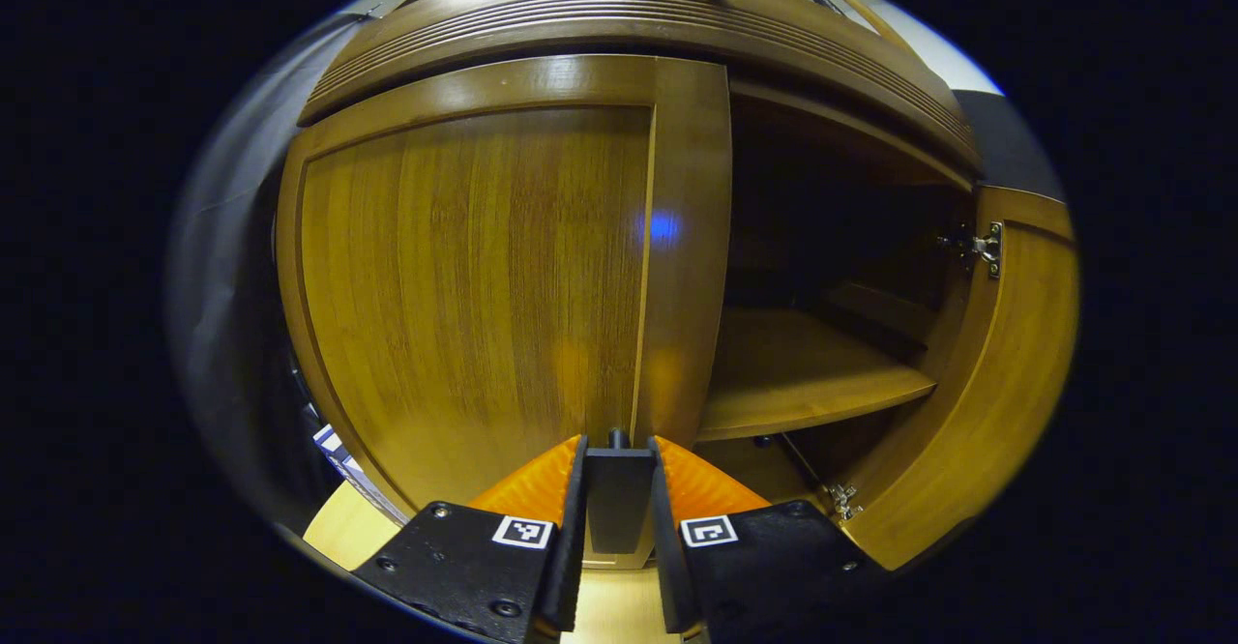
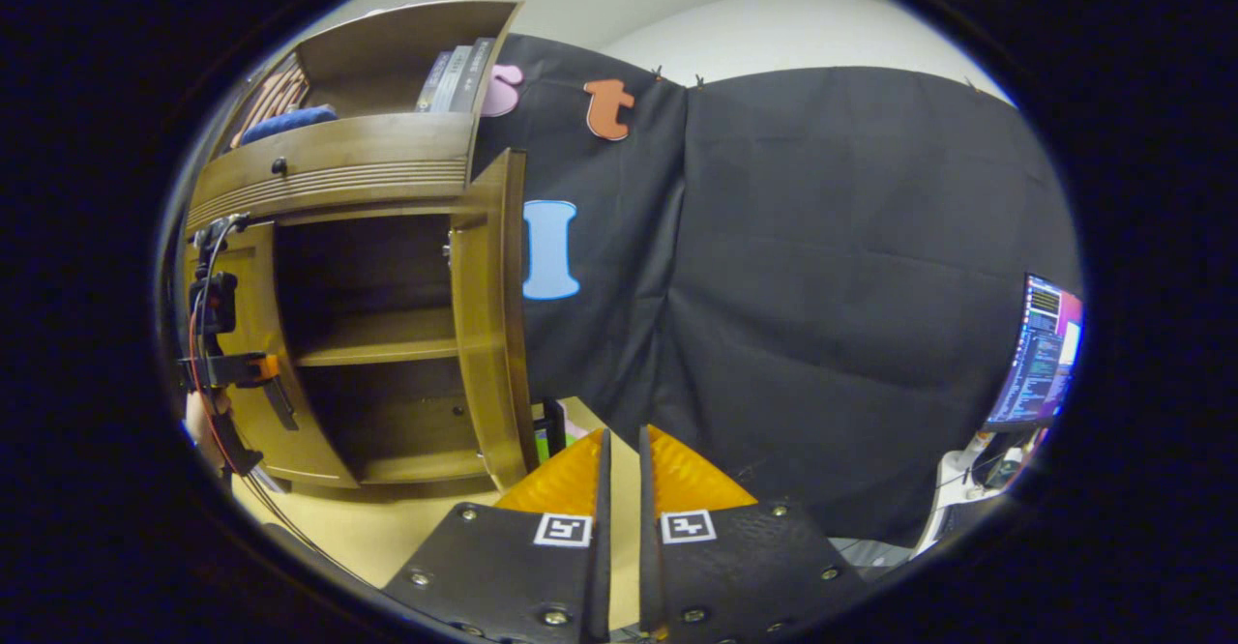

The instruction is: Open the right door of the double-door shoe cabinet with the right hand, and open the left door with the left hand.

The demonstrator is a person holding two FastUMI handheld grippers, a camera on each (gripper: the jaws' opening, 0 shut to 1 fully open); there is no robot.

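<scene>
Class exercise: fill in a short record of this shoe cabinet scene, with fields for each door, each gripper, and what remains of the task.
right door: swung open, shelf exposed
left door: closed
left gripper: at the left door's inner edge, fingers around a dark handle; contact unclear
right gripper: drawn back from the cabinet, fingers nearly together, holding nothing
remaining: open the left door

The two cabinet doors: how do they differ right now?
The right door is swung wide open, baring the shelf; the left door looks shut or nearly so. The left gripper is closed on something dark at the left door's edge, likely its handle; the right gripper is away from the right door. Both are the same brown wood.
</scene>
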